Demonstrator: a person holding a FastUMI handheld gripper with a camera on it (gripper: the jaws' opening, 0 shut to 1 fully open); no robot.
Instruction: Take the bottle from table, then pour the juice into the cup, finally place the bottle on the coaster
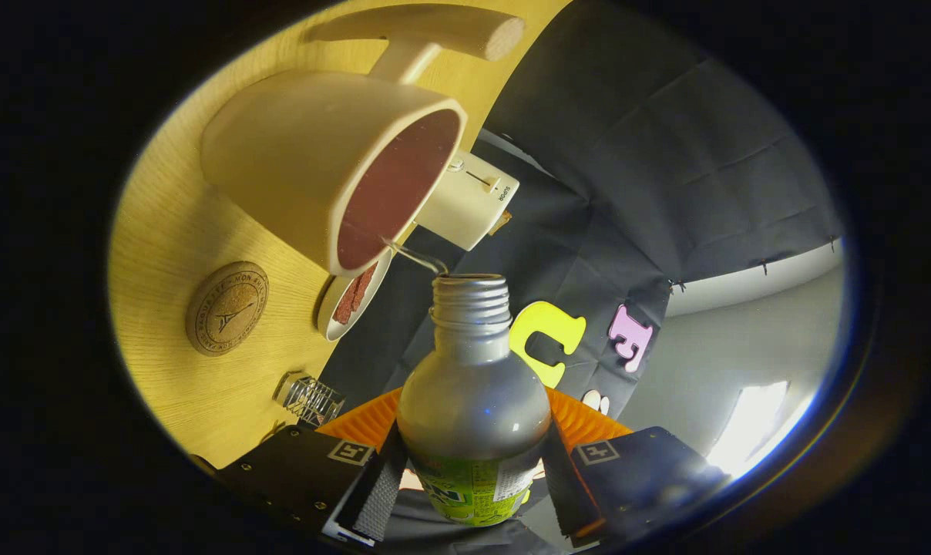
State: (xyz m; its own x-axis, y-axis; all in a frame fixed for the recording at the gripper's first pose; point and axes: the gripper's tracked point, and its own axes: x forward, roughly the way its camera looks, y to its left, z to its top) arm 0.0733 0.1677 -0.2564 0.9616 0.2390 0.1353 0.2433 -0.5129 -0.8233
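Note:
My gripper [472,470] is shut on a silver bottle [473,385] with a green label, one finger on each side of its body. The bottle is uncapped and tipped hard over, its open neck pointing at the cream cup [304,154] just beyond it. A thin clear stream [415,256] runs from the bottle's mouth to the cup's lower rim. The inside of the cup looks reddish brown. A round cork coaster [226,308] lies on the wooden table [165,223] beside the cup, apart from it and bare.
A small white dish [334,312] holding something red sits close under the cup's rim. A cream box-shaped device [469,200] stands behind the cup. A wooden handle [435,31] sticks out past the cup. A small ribbed clear piece [309,398] lies near the table edge by my finger.

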